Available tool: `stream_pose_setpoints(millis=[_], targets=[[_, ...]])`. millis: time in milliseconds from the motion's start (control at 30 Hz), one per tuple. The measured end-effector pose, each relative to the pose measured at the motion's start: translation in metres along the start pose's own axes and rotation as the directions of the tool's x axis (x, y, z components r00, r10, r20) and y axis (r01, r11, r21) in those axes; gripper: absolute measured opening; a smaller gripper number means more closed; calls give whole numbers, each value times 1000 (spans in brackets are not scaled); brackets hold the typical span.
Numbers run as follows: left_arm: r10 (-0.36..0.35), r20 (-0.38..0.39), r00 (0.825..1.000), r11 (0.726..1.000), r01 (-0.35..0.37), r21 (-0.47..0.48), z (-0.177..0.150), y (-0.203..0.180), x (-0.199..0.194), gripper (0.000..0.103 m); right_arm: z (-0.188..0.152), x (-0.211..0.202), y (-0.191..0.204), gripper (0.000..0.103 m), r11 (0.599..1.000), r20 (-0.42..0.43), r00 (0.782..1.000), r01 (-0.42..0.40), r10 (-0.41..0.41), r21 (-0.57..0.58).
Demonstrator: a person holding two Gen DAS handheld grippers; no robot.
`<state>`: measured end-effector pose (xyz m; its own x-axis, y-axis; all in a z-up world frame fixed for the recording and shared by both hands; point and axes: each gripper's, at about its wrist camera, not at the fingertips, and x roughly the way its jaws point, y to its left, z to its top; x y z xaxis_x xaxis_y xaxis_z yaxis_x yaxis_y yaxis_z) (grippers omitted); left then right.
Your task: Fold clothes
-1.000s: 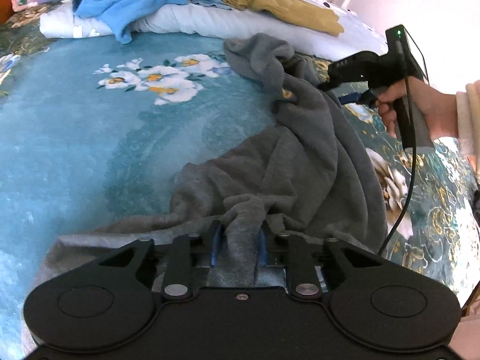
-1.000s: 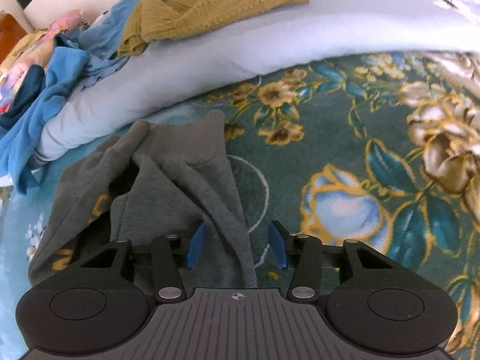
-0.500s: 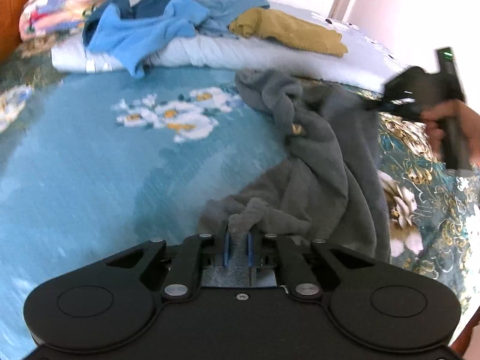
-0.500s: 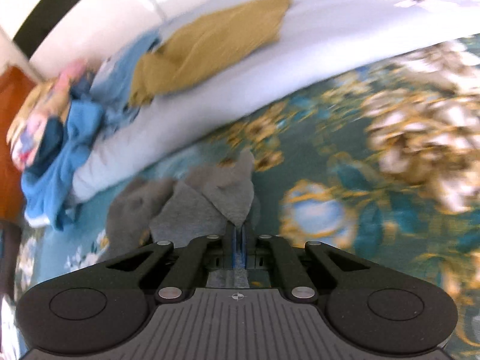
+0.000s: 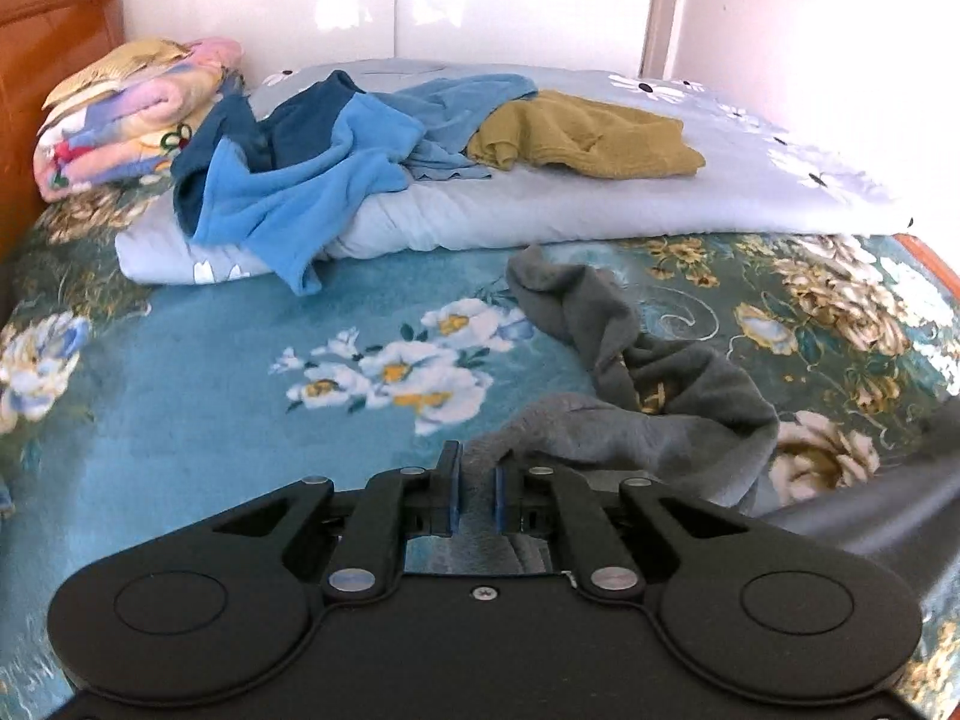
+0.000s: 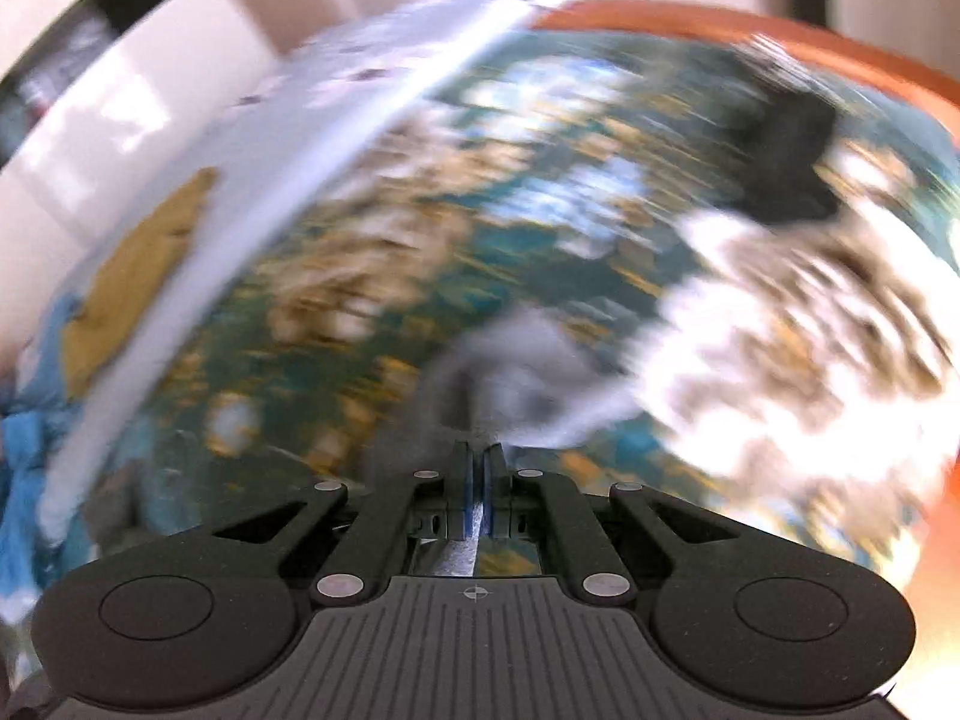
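The grey garment (image 5: 672, 384) lies crumpled on the blue floral bedspread (image 5: 180, 396), one end trailing toward the pale folded quilt (image 5: 600, 210). My left gripper (image 5: 474, 489) is pinched onto a bunch of its near edge, the blue pads (image 5: 453, 495) a little apart with cloth between them. My right gripper (image 6: 478, 489) is nearly closed on a thin grey fold; that view is badly blurred. A mustard top (image 5: 588, 138) and blue clothes (image 5: 312, 168) sit on the quilt.

R wrist view: heavy motion blur, bedspread (image 6: 360, 324) pattern unreadable; dark patch (image 6: 786, 174) upper right unidentifiable. L wrist view: grey garment (image 5: 690, 408) lower part hidden behind gripper body; dark grey blurred shape (image 5: 888, 498) cut off at right edge.
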<state>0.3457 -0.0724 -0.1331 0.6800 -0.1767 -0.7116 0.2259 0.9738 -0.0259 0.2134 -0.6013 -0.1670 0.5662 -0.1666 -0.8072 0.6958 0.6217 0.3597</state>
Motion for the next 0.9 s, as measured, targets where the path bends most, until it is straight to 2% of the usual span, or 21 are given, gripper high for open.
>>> stream_pose_setpoints(millis=[133, 300, 333, 367, 400, 433, 467, 533, 600, 733, 833, 900], targets=[[13, -32, 999, 1000, -12, 20, 0, 4, 19, 7, -28, 4, -29, 2, 997, -29, 997, 67, -66, 44], [16, -83, 996, 1000, -15, 13, -4, 10, 33, 8, -45, 13, -30, 4, 993, -36, 994, 106, -104, 56], [12, -83, 996, 1000, -12, 9, -4, 11, 32, 10, -44, 11, -26, 6, 993, -29, 994, 111, -110, 51], [4, -80, 997, 1000, -3, 6, -5, 11, 28, 14, -43, 9, -23, 12, 992, -22, 993, 115, -114, 45], [-5, -76, 997, 1000, 5, 3, -6, 12, 25, 14, -43, 7, -20, 22, 992, -15, 993, 120, -119, 40], [-14, -72, 997, 1000, 14, 0, -7, 13, 21, 20, -41, 1, -13, 27, 991, 0, 991, 132, -132, 16], [-15, -67, 998, 1000, 16, 3, -8, 13, 15, 30, -39, -5, -8, 38, 990, 16, 990, 142, -142, -3], [-18, -59, 998, 1000, 18, 2, -12, 16, 1, 45, -33, -19, 3, 43, 986, 53, 986, 161, -159, -35], [-19, -55, 998, 1000, 19, -5, -17, 19, -14, 46, -25, -34, 19, 43, 983, 91, 982, 174, -168, -64], [-27, -103, 994, 998, 20, -63, -37, 30, -35, 53, -13, -36, 78, 45, 981, 86, 996, 45, -29, -190], [-26, -152, 988, 997, 14, -79, -60, 27, -39, 53, -18, -8, 143, 47, 946, -5, 996, -83, 86, -312], [-30, -192, 981, 994, 10, -109, -75, 22, -37, 53, -29, 20, 187, 47, 905, -95, 984, -178, 152, -387]])
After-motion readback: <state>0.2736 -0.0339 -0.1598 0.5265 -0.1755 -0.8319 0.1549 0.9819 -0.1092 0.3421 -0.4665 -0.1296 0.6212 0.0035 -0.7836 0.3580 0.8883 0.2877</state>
